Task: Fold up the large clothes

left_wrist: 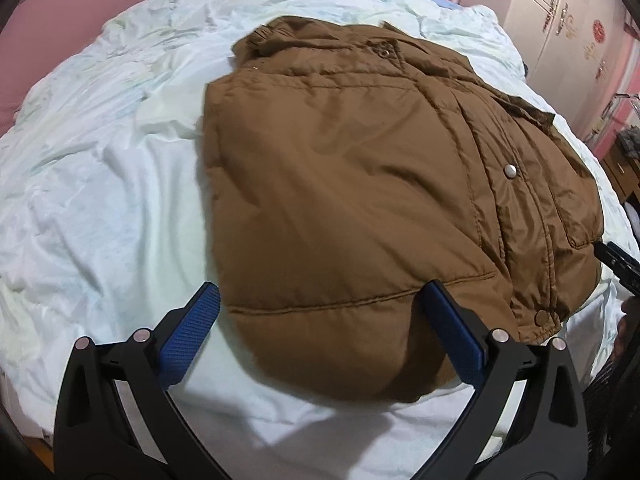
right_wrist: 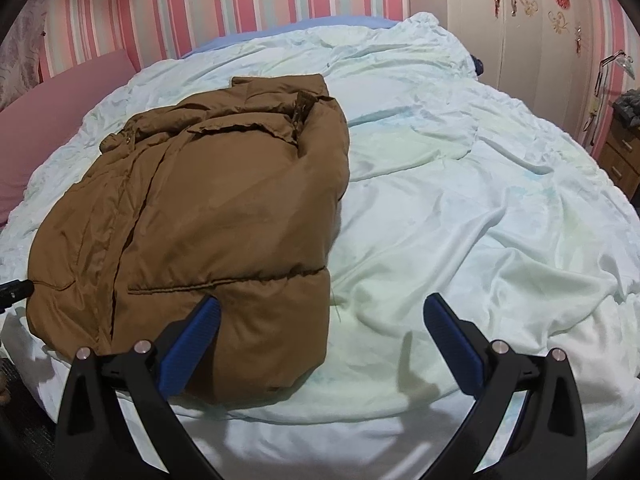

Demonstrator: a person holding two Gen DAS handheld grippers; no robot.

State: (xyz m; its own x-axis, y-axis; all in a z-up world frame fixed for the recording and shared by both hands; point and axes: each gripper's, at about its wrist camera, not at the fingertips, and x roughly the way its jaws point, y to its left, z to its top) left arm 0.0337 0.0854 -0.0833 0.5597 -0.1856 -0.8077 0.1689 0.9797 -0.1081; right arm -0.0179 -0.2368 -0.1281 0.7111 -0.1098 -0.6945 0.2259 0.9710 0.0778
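Observation:
A brown padded jacket [left_wrist: 360, 184] lies folded into a compact bundle on the pale duvet [left_wrist: 100, 200], collar at the far end and snap buttons along its right side. My left gripper [left_wrist: 320, 294] is open over the jacket's near hem, with its blue pads [left_wrist: 192, 332] on either side of the cloth and clamping nothing. In the right wrist view the jacket [right_wrist: 224, 220] fills the left half of the bed. My right gripper [right_wrist: 320, 308] is open at the jacket's near right corner. Its left finger is over the cloth and its right finger is over bare duvet [right_wrist: 480, 220].
A pink padded headboard [left_wrist: 60, 60] runs along the left. A white wardrobe [right_wrist: 520, 20] stands at the far right, with a wooden drawer unit [right_wrist: 624, 152] beside it. Striped wallpaper [right_wrist: 240, 0] backs the bed. Rumpled duvet spreads to the jacket's right.

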